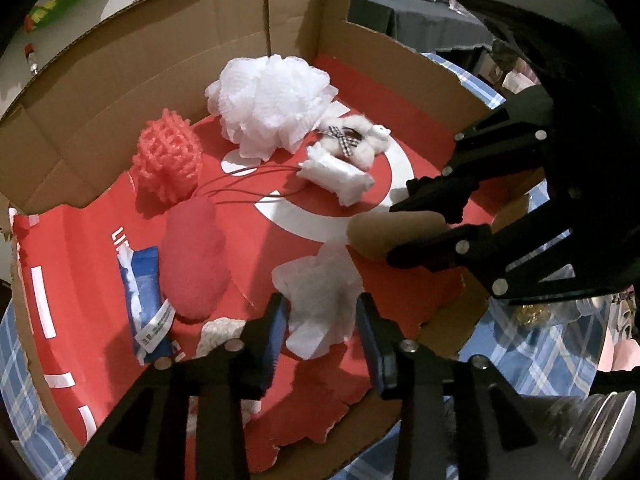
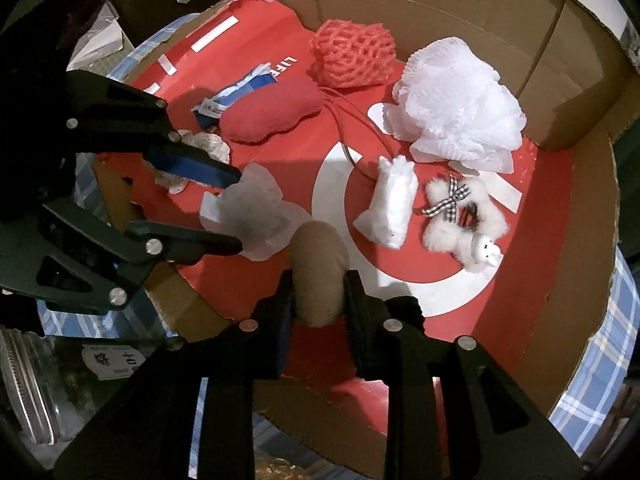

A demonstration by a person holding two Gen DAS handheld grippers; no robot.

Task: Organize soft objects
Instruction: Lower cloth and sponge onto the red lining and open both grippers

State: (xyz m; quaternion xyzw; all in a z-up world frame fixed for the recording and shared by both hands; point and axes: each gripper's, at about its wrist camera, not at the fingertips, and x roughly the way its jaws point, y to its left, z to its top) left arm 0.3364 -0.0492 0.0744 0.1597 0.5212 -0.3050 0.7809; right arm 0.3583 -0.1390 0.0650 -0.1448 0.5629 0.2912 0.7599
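A shallow cardboard box (image 1: 120, 80) (image 2: 440, 8) with a red liner holds the soft items. A crumpled white tissue (image 1: 320, 308) (image 2: 260, 216) lies on the liner between the blue pads of my left gripper (image 1: 324, 340) (image 2: 241, 211), which is open and not pressing on it. My right gripper (image 2: 319, 280) (image 1: 390, 234) is shut on a beige soft piece (image 2: 318, 264) (image 1: 384, 232) just over the box's near wall. Farther in lie a white mesh puff (image 1: 272, 96) (image 2: 460, 120), a red foam net (image 1: 168, 156) (image 2: 352, 56), a red plush pad (image 1: 194, 264) (image 2: 272, 116) and a small white plush bear (image 1: 360, 140) (image 2: 460, 232).
A white wrapped bundle (image 1: 336, 176) (image 2: 392, 208), a blue packet (image 1: 144, 300) (image 2: 240, 92) and an off-white knit piece (image 1: 218, 336) (image 2: 208, 144) also lie in the box. The box stands on a blue plaid cloth (image 2: 592, 380). A glass jar (image 2: 24, 380) stands outside the near wall.
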